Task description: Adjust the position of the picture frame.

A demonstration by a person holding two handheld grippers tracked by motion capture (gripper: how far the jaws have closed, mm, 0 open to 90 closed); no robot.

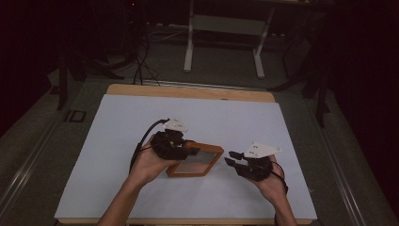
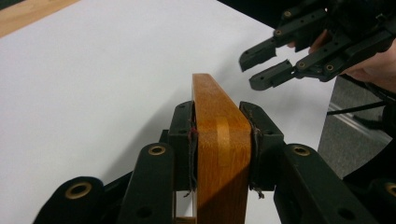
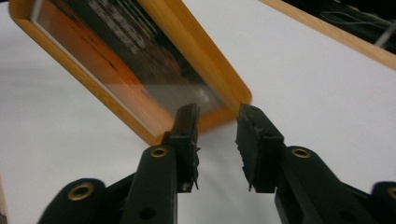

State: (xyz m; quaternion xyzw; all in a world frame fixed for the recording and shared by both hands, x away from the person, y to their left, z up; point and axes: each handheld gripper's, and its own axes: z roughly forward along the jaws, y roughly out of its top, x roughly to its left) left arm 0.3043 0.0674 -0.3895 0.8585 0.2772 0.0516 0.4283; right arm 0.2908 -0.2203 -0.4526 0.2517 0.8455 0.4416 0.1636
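A wooden picture frame (image 1: pixel 195 160) with a glass front lies near the middle of the white table cover. My left gripper (image 1: pixel 183 149) is shut on the frame's left edge; in the left gripper view both pads (image 2: pixel 184 135) press the orange wood rail (image 2: pixel 219 135). My right gripper (image 1: pixel 233 157) hovers open just right of the frame, its jaws pointing at it. In the right gripper view its fingertips (image 3: pixel 189 123) stand apart in front of the frame's corner (image 3: pixel 233 100), with nothing between them. The other gripper (image 2: pixel 268 60) shows open at the upper right of the left gripper view.
The white sheet (image 1: pixel 141 117) covers a wooden table (image 1: pixel 188 91) whose bare edge shows at the back. Beyond it stand a white desk frame (image 1: pixel 226 28) and cables on the dark floor. Both forearms enter from the bottom edge.
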